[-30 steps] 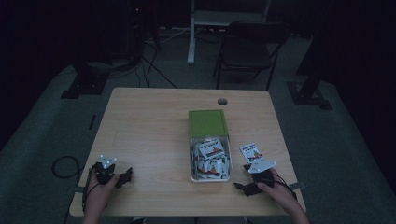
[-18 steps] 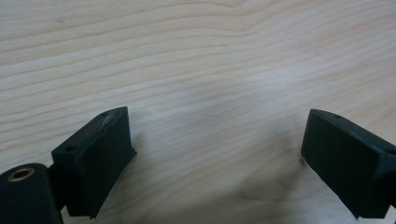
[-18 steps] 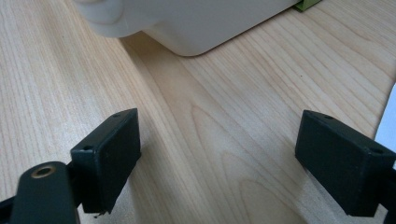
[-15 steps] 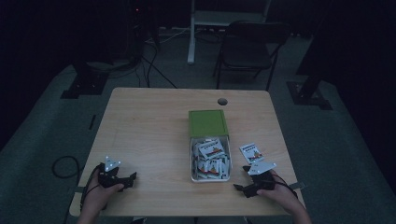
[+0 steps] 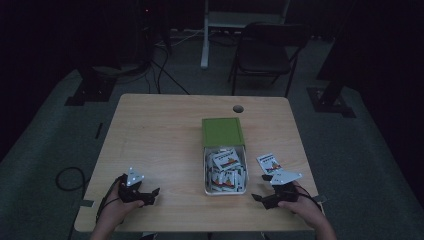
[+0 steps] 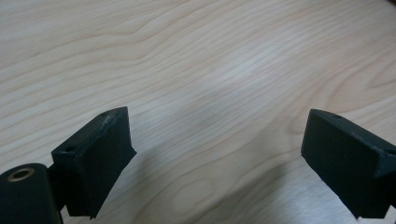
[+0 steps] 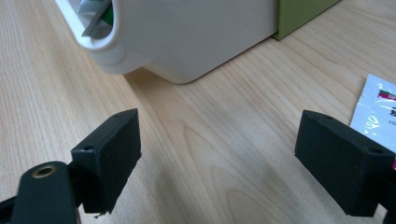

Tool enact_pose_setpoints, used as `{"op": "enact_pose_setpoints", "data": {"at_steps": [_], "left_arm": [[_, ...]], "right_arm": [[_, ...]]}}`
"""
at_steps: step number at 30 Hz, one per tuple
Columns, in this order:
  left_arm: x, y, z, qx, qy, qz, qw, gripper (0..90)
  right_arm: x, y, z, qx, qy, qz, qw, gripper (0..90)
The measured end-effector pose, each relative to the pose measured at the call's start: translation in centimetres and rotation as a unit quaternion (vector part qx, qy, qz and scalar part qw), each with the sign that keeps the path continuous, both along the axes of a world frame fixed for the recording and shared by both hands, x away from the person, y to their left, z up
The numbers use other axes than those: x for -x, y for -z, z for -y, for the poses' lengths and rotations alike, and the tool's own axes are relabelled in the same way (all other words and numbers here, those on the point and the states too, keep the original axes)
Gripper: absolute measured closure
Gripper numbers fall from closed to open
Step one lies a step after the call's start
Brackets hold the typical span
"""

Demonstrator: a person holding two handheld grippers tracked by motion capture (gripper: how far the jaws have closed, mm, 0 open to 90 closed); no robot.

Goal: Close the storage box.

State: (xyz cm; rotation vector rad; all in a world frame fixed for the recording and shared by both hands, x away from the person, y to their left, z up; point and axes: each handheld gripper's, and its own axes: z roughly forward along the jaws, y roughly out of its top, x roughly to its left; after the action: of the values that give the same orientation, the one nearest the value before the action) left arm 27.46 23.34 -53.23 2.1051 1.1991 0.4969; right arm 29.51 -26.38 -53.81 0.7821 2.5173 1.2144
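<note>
Packets point(image 5: 223, 170) in box point(image 5: 206, 184); one packet point(image 5: 268, 162) lies right.

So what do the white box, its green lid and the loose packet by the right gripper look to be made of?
White box: probably moulded plastic, smooth and matte, with a rounded rolled rim. Green lid: flat, matte, evenly coloured, perhaps plastic or painted board; hard to tell. Loose packet: glossy printed film or foil, going by its thin flat edge and slight sheen.

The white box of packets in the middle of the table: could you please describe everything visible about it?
The white box is a long, open, plastic-looking bin with rounded corners, resting flat on the wooden table. Small printed packets fill it in a loose heap. A green lid lies at its far end. Neither gripper touches it.
</note>
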Motion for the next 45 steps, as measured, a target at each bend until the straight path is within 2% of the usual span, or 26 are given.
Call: {"op": "enact_pose_setpoints", "data": {"at_steps": [3,4,5,8,10,11,14,18,21,22,24,27,31,38,40,45], "left_arm": [[0.3,-0.4,1.2,-0.022,0.021,0.017,0.9994,9.1],[0.3,-0.4,1.2,-0.022,0.021,0.017,0.9994,9.1],[0.4,-0.7,2.0,-0.019,0.035,0.021,0.999,9.1],[0.5,-1.0,2.9,-0.008,0.054,0.023,0.9982,9.1],[0.5,-1.0,3.1,-0.003,0.059,0.023,0.998,9.1],[0.6,-1.1,3.9,0.01,0.075,0.029,0.9967,9.1],[0.6,-1.1,4.6,0.011,0.094,0.034,0.995,9.1],[0.8,-1.2,5.2,0.02,0.112,0.042,0.9926,9.1],[0.8,-1.3,5.7,0.035,0.126,0.045,0.9904,9.1],[0.8,-1.3,5.7,0.035,0.126,0.045,0.9904,9.1],[0.8,-1.6,6.3,0.039,0.139,0.05,0.9883,9.1],[0.9,-1.9,7.0,0.046,0.155,0.056,0.9854,9.1],[0.9,-2.3,8.0,0.054,0.169,0.059,0.9824,9.1],[0.6,-2.6,9.4,0.069,0.183,0.073,0.9779,9.1],[0.4,-2.8,9.7,0.074,0.188,0.08,0.9761,9.1],[0.1,-3.0,10.5,0.081,0.193,0.082,0.9744,9.1]], "right_arm": [[0.0,-0.2,0.0,-0.007,0.003,-0.001,1.0,13.8],[0.0,-0.2,0.0,-0.007,0.003,-0.001,1.0,13.8],[-0.1,-0.2,0.0,-0.01,0.005,0.0,0.9999,13.8],[-0.1,-0.4,-0.1,-0.02,0.005,0.002,0.9998,13.7],[-0.1,-0.4,-0.1,-0.02,0.005,0.002,0.9998,13.7],[-0.1,-0.5,-0.2,-0.022,0.005,0.002,0.9997,13.7],[-0.1,-0.6,-0.3,-0.029,0.009,0.005,0.9995,13.0],[-0.2,-0.7,-0.3,-0.038,0.014,0.007,0.9992,13.0],[-0.2,-0.8,-0.5,-0.048,0.015,0.006,0.9987,12.8],[-0.2,-0.8,-0.5,-0.048,0.015,0.006,0.9987,12.8],[-0.2,-1.0,-0.6,-0.058,0.016,0.004,0.9982,12.8],[-0.2,-1.2,-0.8,-0.061,0.012,0.005,0.998,12.8],[-0.2,-1.5,-1.0,-0.067,0.009,0.003,0.9977,12.9],[0.1,-2.7,-1.7,-0.108,-0.009,-0.002,0.9941,12.9],[0.0,-3.1,-1.8,-0.11,-0.008,0.002,0.9938,12.9],[-0.3,-3.4,-2.0,-0.108,-0.009,0.006,0.994,13.0]]}}
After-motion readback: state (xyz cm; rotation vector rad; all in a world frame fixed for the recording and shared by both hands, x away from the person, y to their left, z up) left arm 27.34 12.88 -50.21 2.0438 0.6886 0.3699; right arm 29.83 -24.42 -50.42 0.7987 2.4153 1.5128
